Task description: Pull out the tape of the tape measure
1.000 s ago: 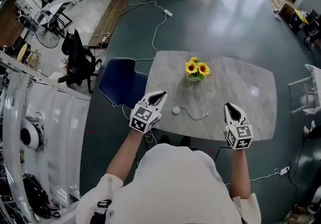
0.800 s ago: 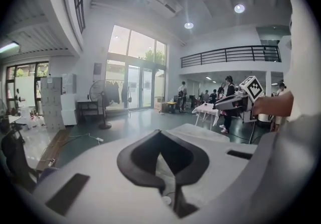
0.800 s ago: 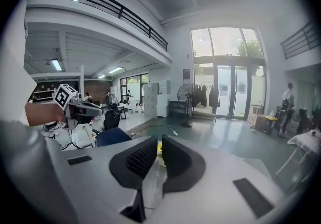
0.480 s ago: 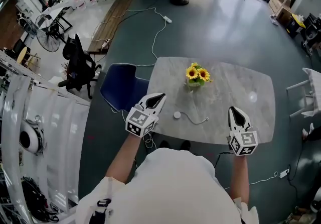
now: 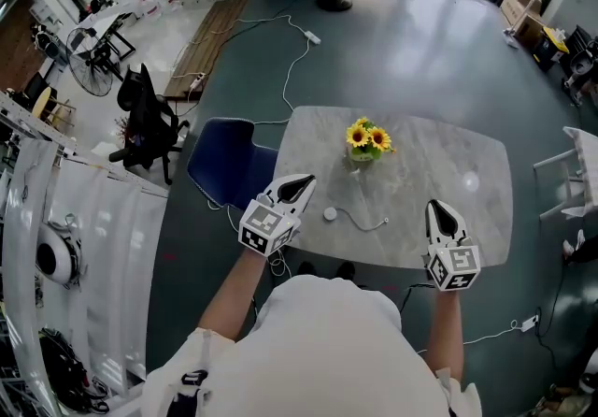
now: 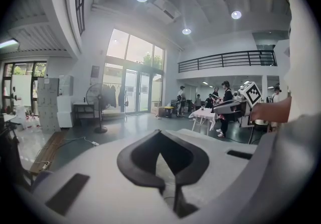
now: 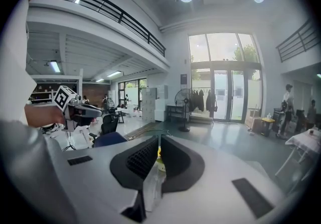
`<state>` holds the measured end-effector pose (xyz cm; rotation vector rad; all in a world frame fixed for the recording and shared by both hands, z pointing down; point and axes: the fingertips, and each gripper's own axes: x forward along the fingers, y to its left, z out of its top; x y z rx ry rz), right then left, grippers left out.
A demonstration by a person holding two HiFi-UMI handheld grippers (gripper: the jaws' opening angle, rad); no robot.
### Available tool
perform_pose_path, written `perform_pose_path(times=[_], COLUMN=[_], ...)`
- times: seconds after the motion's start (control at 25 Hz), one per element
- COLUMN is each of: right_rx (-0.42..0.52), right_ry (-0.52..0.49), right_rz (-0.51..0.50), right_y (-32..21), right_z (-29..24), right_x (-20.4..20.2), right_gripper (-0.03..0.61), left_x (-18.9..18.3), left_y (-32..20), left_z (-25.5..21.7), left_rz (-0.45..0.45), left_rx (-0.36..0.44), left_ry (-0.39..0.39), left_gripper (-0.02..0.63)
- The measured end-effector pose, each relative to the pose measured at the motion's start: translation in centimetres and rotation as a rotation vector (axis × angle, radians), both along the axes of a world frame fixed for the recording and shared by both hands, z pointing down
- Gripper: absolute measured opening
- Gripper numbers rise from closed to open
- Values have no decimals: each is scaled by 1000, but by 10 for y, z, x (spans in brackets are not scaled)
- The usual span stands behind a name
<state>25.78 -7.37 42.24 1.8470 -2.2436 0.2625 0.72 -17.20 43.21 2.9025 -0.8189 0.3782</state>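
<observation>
A small round white tape measure lies on the grey table, with a thin curved length of tape trailing to its right. My left gripper hovers just left of it over the table's near-left corner, shut and empty. My right gripper hangs over the near-right edge, well right of the tape's end. Its jaws meet at the tip with nothing in them. Neither gripper touches the tape measure.
A vase of sunflowers stands on the table behind the tape measure. A blue chair sits at the table's left side, and a white chair at the far right. Cables run across the floor.
Both grippers have lifted slightly at the table's near edge and stay shut. The tape measure and its tape lie as before.
</observation>
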Motion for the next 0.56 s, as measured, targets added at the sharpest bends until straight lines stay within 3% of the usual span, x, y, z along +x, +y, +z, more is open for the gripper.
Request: perform_pose_path(times=[0.56], right_rx=[3], right_ry=[8], right_rz=[-14], right_y=[-2], right_z=[-2], right_x=[0], right_gripper=[41], left_x=[0], left_y=[-1], left_z=[3], left_rz=[-12], left_rx=[-5], left_ry=[-2], left_gripper=[8])
